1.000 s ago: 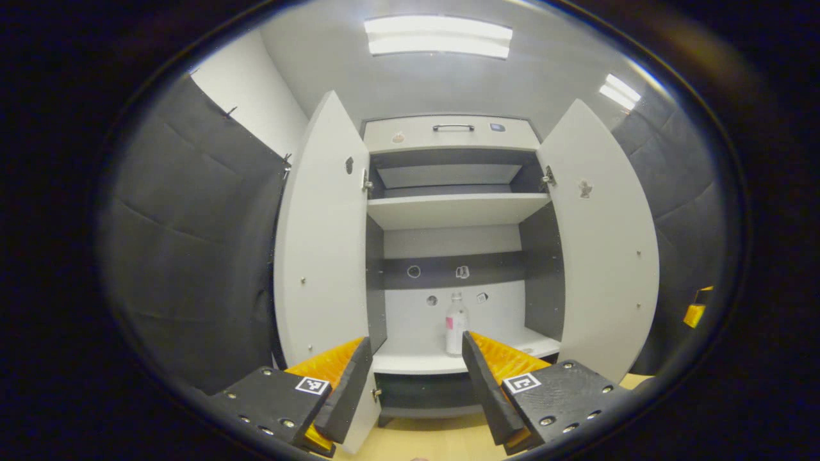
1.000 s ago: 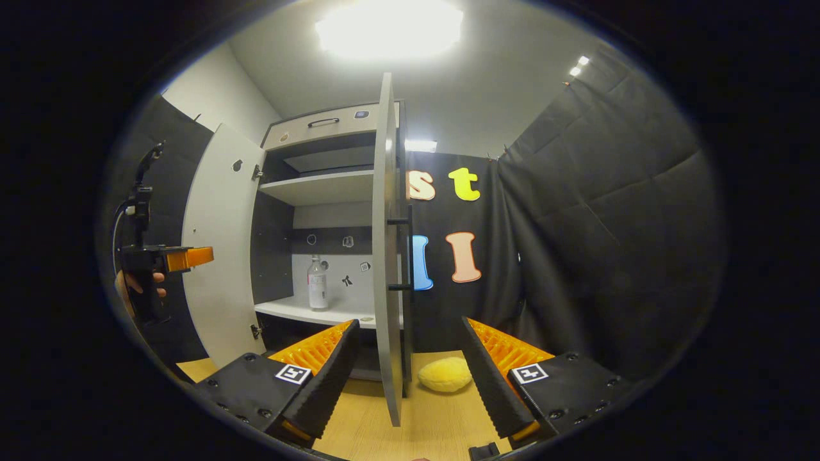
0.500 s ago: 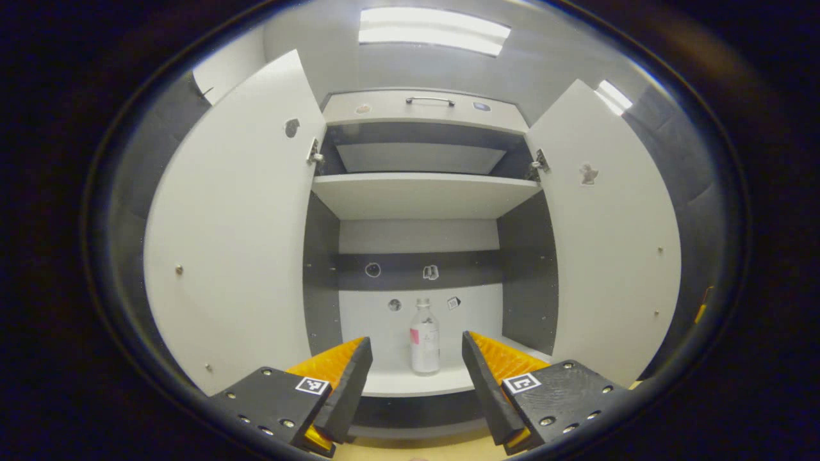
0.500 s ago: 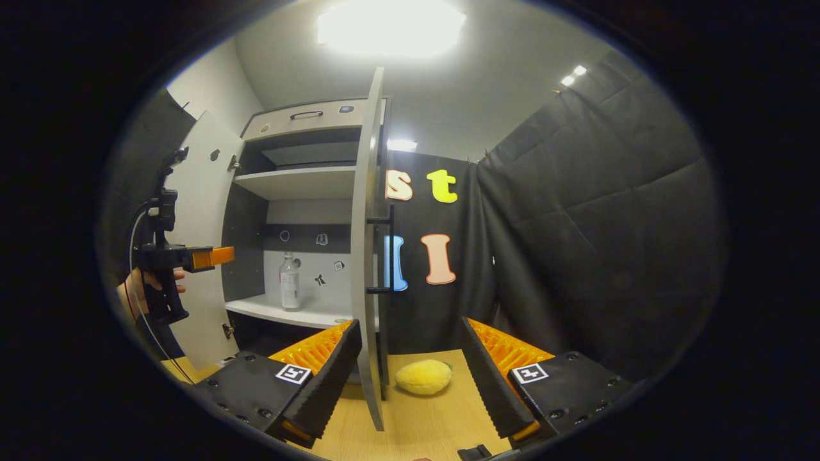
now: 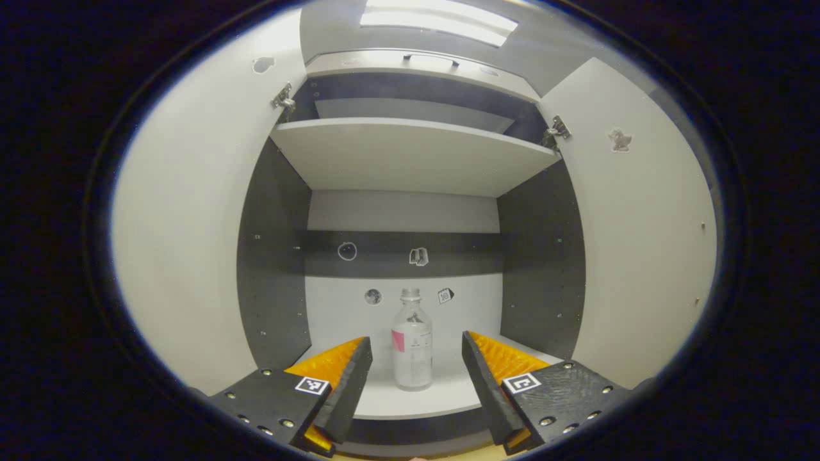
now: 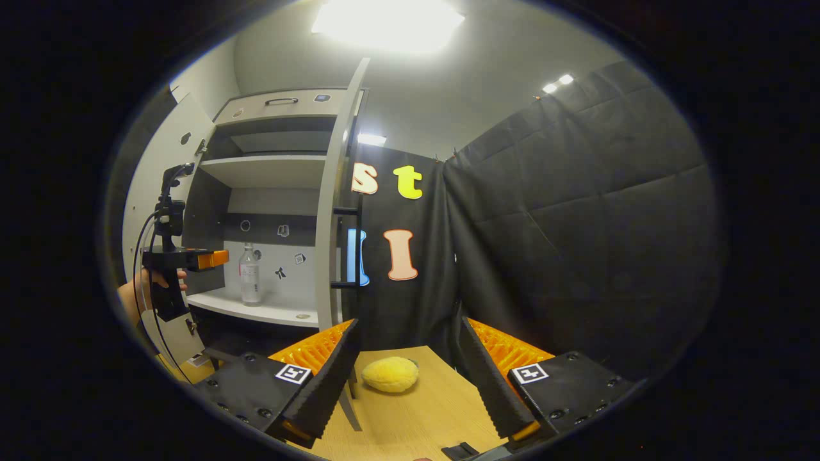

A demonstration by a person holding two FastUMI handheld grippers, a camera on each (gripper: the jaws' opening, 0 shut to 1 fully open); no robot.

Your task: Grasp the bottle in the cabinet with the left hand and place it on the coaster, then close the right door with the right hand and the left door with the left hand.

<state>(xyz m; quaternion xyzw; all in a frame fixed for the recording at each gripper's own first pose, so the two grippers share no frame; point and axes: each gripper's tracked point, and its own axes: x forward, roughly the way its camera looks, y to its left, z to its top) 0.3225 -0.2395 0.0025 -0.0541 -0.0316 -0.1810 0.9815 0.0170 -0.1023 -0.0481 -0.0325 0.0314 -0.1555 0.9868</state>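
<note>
White cabinet [image 5: 410,153] stands with both doors swung wide: left door [image 5: 186,211], right door [image 5: 640,218]. Clear bottle [image 5: 412,339] sits upright on the lower shelf [image 5: 410,400], toward its middle. Left gripper [image 5: 415,352] has its fingers spread apart, and the bottle lies ahead between them, untouched. Right gripper [image 6: 407,358], fingers also apart, hovers over a wooden table [image 6: 423,416] where a yellow soft thing [image 6: 389,374] lies.
</note>
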